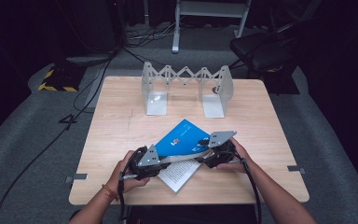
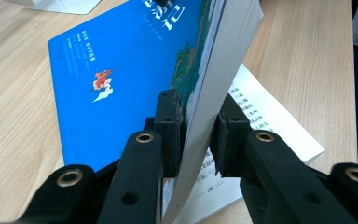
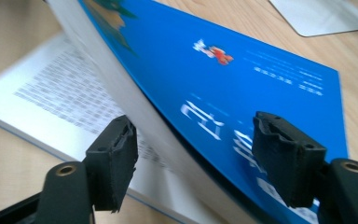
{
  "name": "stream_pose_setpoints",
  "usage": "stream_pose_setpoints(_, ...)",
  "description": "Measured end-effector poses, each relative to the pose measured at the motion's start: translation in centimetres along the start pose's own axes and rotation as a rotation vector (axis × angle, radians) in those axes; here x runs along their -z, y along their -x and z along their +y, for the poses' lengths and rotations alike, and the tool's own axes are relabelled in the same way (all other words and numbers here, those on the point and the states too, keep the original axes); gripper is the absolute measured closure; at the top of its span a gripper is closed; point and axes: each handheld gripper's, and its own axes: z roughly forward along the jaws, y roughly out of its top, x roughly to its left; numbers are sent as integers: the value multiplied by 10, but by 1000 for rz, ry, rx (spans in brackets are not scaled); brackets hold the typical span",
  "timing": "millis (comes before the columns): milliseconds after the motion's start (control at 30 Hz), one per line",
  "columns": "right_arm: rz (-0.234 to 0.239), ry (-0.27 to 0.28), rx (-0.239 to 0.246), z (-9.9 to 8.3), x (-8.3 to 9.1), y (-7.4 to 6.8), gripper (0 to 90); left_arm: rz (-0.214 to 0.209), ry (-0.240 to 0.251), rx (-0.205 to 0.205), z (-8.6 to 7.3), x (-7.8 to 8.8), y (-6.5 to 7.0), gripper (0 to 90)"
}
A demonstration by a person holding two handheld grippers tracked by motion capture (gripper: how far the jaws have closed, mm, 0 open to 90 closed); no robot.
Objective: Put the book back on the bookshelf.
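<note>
My left tongs (image 2: 196,135) clamp lifted front half of blue book (image 2: 135,70), holding it open off bench (image 1: 121,135); my right tongs (image 3: 196,158) gape around same wad, unpinched, ready to take over.

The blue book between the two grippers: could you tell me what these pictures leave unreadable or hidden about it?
- Blue book, high view: cover print too small to read; the left gripper and right gripper hide its near edge.
- Left gripper view: the title is cut off by the top edge; the lifted pages hide part of the printed page.
- Right gripper view: cover lettering and page text blurred.
</note>
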Motion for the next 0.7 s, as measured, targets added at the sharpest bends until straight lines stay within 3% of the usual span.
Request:
stream_pose_setpoints(100, -15, 2, 2, -2, -4, 4, 326, -9, 0, 2, -2, 3, -3, 749)
stream_pose_setpoints(200, -30, 13, 0, -6, -4, 8, 411, -10, 5, 5, -4, 5, -7, 749)
stream_pose_setpoints(367, -93, 30, 81, -7, -3, 5, 563, 11, 15, 11, -9, 8, -12, 729)
stream_pose_setpoints(467, -127, 7, 144, -4, -4, -2, 627, 37, 13, 10, -13, 6, -12, 702)
stream_pose_setpoints(600, -140, 1, 148, -5, 0, -6, 657, 29, 21, 29, -10, 0, -20, 700)
stream_pose_setpoints(700, -158, -3, 140, -7, 8, -6, 679, 30, -4, 2, 0, -11, -28, 691)
